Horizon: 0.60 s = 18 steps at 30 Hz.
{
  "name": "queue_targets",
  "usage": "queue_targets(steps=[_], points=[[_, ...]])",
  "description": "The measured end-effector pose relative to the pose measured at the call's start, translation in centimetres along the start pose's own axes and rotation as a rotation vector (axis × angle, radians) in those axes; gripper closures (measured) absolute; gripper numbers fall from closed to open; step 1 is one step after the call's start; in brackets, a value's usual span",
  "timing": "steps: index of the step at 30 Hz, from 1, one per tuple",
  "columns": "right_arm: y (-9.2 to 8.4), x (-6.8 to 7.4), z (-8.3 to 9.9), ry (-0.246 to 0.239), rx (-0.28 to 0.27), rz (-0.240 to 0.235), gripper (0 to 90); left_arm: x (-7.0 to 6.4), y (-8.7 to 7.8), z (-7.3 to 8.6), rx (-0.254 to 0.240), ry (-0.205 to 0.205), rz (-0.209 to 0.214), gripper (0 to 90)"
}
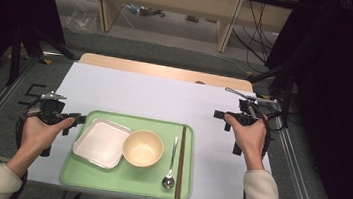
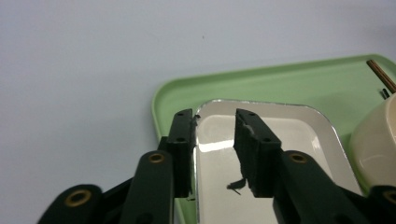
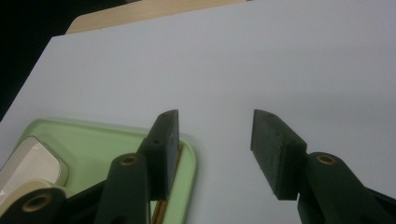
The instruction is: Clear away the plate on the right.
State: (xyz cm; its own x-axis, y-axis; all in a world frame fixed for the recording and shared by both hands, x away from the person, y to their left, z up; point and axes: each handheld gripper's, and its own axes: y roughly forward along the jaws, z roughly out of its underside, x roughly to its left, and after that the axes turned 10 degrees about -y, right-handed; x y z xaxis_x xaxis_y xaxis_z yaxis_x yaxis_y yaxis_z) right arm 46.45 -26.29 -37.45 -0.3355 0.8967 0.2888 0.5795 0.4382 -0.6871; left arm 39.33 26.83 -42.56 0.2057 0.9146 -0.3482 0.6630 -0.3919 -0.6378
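Observation:
A green tray (image 1: pixel 104 182) lies on the white table sheet (image 1: pixel 164 98). It holds a square white plate (image 1: pixel 101 143), a cream bowl (image 1: pixel 143 148), a metal spoon (image 1: pixel 171 164) and brown chopsticks (image 1: pixel 181 160). My left gripper (image 1: pixel 81 118) hovers at the tray's left edge. In the left gripper view its jaws (image 2: pixel 215 123) stand partly open astride the plate's (image 2: pixel 289 130) near corner rim, with a gap on both sides. My right gripper (image 1: pixel 222 121) is right of the tray, held over the bare sheet. It is open (image 3: pixel 215 126) with nothing between its pads.
The table's wooden far edge (image 1: pixel 167 71) shows beyond the sheet. Metal rails (image 1: pixel 295 183) run along both sides of the table. Dark stands and cables crowd the floor at the right. In the right gripper view the tray's corner (image 3: pixel 187 154) lies just left of the jaws.

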Motion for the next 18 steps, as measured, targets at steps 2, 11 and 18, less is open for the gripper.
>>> queue_targets(steps=[2, 11, 18], points=[[0.0, 0.0, 0.0, 0.006, -0.002, -0.004, 52.8, -0.3, -0.7, 0.0, -0.053, 0.047, -0.018, 60.4], [-0.1, -0.3, 0.1, -0.010, -0.018, -0.002, 52.7, -1.0, -3.0, 1.7, -0.245, 0.119, -0.037, 34.9], [0.4, -0.6, 1.6, -0.137, -0.098, 0.027, 53.2, -2.1, -4.2, 5.1, -0.308, 0.199, 0.029, 32.0]])
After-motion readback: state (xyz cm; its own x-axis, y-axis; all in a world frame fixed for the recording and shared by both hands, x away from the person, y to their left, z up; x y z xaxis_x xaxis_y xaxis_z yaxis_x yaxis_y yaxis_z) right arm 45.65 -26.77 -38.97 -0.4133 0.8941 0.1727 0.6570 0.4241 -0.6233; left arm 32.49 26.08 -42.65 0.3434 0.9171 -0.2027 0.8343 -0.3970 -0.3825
